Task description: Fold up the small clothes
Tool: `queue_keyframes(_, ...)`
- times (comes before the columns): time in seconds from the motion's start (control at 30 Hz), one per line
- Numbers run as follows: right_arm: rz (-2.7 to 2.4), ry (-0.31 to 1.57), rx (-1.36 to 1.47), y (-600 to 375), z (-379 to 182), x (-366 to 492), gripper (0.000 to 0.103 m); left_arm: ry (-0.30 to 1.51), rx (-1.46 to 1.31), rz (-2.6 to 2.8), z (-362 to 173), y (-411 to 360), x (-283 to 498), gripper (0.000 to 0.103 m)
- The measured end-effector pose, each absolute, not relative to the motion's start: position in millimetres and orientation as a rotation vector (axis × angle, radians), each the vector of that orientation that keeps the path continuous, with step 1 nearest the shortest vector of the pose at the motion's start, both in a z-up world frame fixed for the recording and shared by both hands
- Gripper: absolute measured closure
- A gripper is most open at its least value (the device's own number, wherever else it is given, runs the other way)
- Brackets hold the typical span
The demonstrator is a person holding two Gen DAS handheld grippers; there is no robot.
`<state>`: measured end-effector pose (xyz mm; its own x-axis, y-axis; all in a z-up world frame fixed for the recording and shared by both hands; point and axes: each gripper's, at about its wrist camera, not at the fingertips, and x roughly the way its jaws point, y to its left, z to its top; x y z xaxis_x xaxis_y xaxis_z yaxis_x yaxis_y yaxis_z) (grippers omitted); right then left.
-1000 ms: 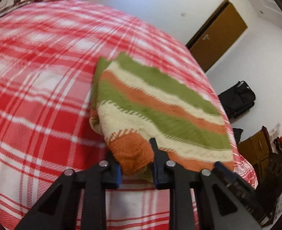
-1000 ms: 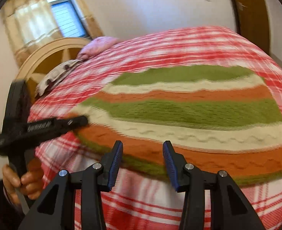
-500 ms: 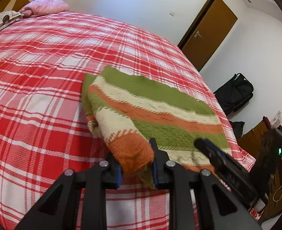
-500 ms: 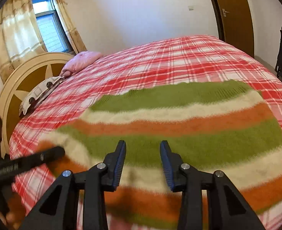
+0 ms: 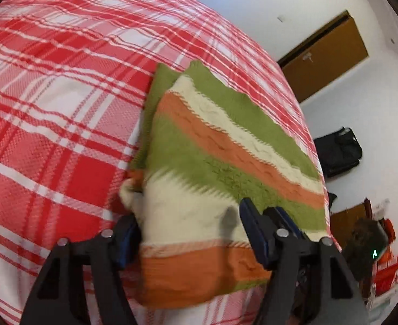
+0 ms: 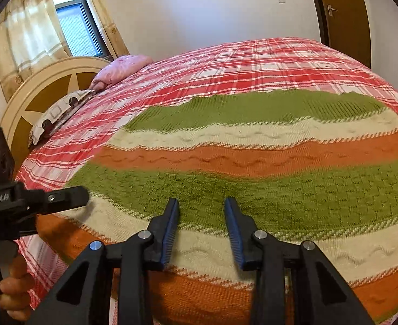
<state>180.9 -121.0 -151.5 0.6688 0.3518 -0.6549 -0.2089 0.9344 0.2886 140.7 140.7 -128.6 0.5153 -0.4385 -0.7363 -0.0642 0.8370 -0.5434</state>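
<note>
A striped knit sweater [image 5: 226, 149] in green, cream and orange lies folded on the red plaid bed cover [image 5: 50, 108]. My left gripper [image 5: 188, 214] sits low over its near left corner with its jaws opening. The cream and orange fold lies between the fingers, and the pads do not press on it. In the right wrist view the sweater [image 6: 253, 189] fills the foreground. My right gripper [image 6: 201, 201] hovers just over its green band, open, nothing between the pads. One of the left gripper's fingers [image 6: 69, 196] reaches in over the sweater's left edge, held by a hand [image 6: 12, 284].
Pillows [image 6: 123, 67] and a round headboard [image 6: 36, 89] stand at the bed's far left under a curtained window [image 6: 74, 27]. A brown door [image 5: 326, 54] is beyond the bed. A black bag [image 5: 336, 151] and clutter sit on the floor past the bed's right edge.
The left jaws have spread wide and let go of the orange corner they pinched. The fold now lies down on the sweater. The right gripper has moved forward and lower over the sweater.
</note>
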Motion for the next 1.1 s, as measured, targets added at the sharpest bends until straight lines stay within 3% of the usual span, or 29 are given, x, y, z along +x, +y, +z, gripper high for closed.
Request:
queue_keyframes(0.13,0.320,0.774,0.203,-120.7,-151.7,181.6,0.066,0.961,-0.445,-0.245,-120.1,161.4,132.3,0.022)
queue_keyframes(0.5,0.314,0.767,0.192,-120.9,-152.5,180.8,0.066,1.014,-0.462,-0.375,-130.2,134.8,196.4,0.022)
queue_keyframes(0.53,0.310,0.767,0.185,-120.7,-152.3,180.6,0.066,1.008,-0.450,-0.387,-128.9,128.7,195.2,0.025)
queue_keyframes(0.6,0.309,0.767,0.181,-120.3,-152.1,180.8,0.066,1.010,-0.445,-0.371,-132.9,127.6,195.6,0.055)
queue_keyframes(0.67,0.311,0.769,0.184,-121.0,-151.5,181.3,0.066,1.017,-0.518,-0.341,-140.3,142.5,199.3,0.075)
queue_keyframes(0.73,0.298,0.764,0.204,-124.3,-148.2,180.1,0.066,1.018,-0.612,-0.374,-145.0,155.2,198.3,0.077)
queue_keyframes(0.8,0.260,0.754,0.202,-125.6,-144.8,178.5,0.075,1.005,-0.525,-0.350,-138.7,147.2,194.4,0.077)
queue_keyframes(0.9,0.216,0.725,0.197,-130.4,-139.2,179.2,0.076,0.971,-0.343,-0.292,-122.3,124.6,187.2,0.078)
queue_keyframes(1.1,0.221,0.810,0.121,-125.9,-148.5,198.3,0.076,0.915,-0.301,-0.283,-97.8,113.5,183.7,0.079)
